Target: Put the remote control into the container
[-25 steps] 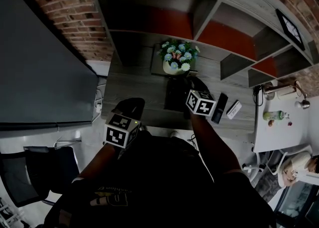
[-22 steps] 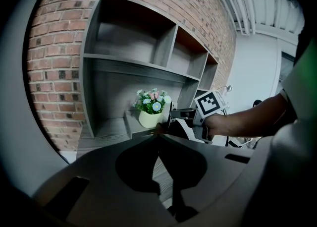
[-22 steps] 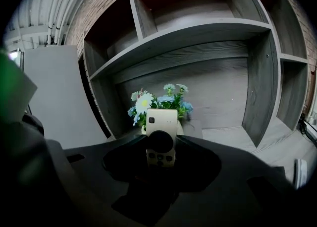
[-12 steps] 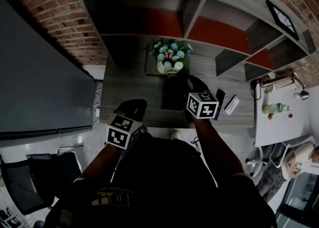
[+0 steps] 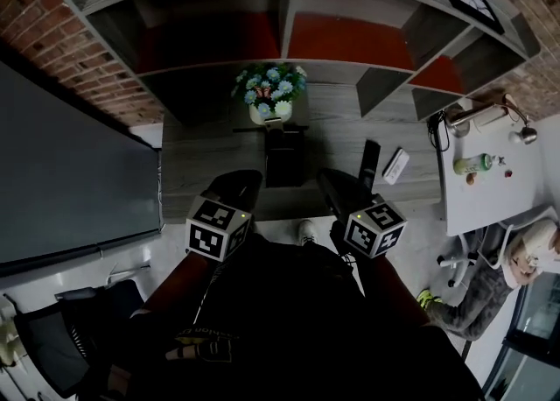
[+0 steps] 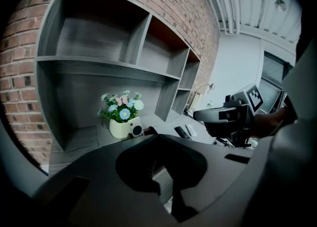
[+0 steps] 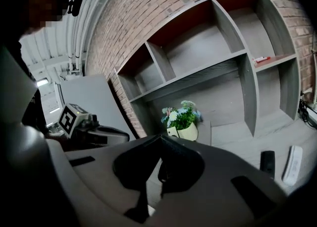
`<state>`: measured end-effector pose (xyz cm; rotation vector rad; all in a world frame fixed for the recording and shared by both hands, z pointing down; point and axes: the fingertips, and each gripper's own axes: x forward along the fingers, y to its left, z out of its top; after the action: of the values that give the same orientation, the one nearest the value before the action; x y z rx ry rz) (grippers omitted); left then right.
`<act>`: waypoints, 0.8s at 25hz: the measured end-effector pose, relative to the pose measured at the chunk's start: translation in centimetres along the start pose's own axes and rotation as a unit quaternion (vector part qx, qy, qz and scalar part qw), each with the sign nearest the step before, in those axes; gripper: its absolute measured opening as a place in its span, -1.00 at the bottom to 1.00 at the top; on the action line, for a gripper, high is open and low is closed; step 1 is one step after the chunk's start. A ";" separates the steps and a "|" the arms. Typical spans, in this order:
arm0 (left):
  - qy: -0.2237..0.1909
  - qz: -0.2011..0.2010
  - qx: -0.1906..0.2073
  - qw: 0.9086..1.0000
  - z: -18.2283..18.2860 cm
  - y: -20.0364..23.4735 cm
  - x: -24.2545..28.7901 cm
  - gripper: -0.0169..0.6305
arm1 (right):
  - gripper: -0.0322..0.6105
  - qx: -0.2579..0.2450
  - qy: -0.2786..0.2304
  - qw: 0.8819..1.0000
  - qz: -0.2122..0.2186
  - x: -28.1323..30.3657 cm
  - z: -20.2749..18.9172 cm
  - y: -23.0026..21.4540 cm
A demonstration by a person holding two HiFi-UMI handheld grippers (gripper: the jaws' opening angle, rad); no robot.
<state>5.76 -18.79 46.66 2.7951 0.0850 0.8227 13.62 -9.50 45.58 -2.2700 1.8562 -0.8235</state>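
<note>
1. My right gripper (image 7: 159, 139) has just closed its jaws, with nothing between them.
2. My left gripper (image 6: 157, 139) is closed and empty too.
3. The slim black plastic remote control (image 7: 267, 163) lies ahead-right of my right gripper, on the grey wooden desk (image 7: 277, 132).

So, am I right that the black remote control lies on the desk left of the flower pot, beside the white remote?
Not quite: the head view shows the black remote control right of the flower pot, on the desk beside the white remote.

Container (image 5: 284, 167) inside too dark to tell; seated person (image 5: 503, 285) cut by R edge.
</note>
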 end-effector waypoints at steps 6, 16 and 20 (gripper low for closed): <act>0.022 -0.031 0.025 0.999 -0.2 -3.2 2.3 -0.93 | -0.88 0.022 0.010 1.000 -0.019 -2.3 -2.4 -1.3; 0.022 -0.058 0.055 0.997 0.4 -6.9 4.6 -0.93 | -0.88 0.053 0.005 0.995 -0.084 -6.2 -3.0 -7.3; 0.014 -0.036 0.052 0.998 0.7 -7.1 4.9 -0.93 | -0.88 0.066 0.016 0.990 -0.120 -7.3 -3.4 -11.0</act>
<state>10.35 -11.45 47.03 2.8585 0.2390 0.8637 20.93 1.00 50.38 -2.4383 1.5095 -0.9888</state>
